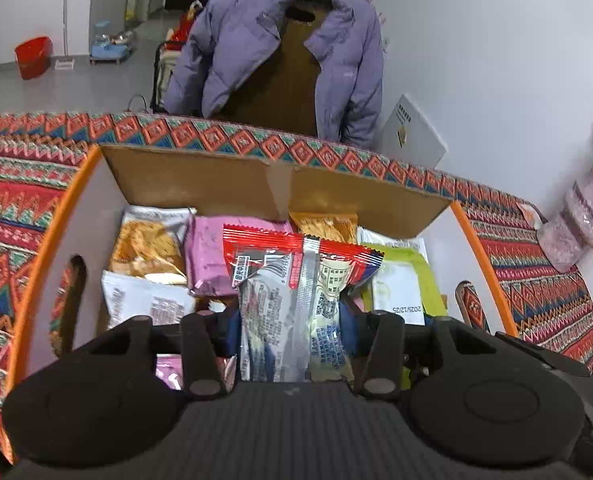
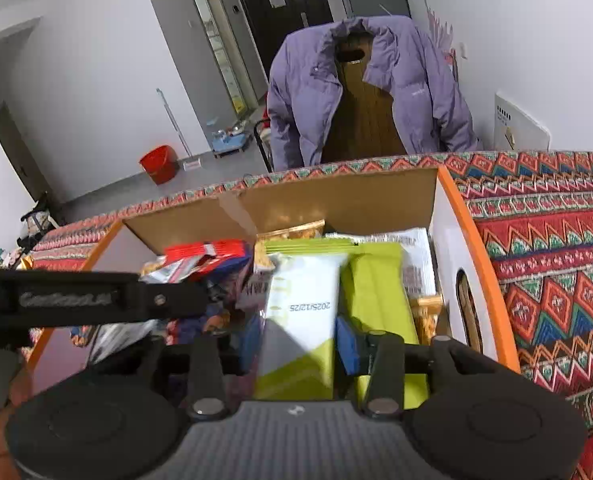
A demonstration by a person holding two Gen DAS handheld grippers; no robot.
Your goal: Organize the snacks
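Observation:
An orange-edged cardboard box on the patterned cloth holds several snack packets. My left gripper is shut on a red and silver packet, held upright over the box. My right gripper is shut on a white and green packet, standing inside the box next to another green packet. The left gripper's body shows at the left of the right wrist view with its red packet. A pink packet and orange chip bags lie in the box.
The patterned tablecloth surrounds the box. A chair with a purple jacket stands behind the table. A pink fluffy item lies at the right edge. A red bucket stands on the floor far off.

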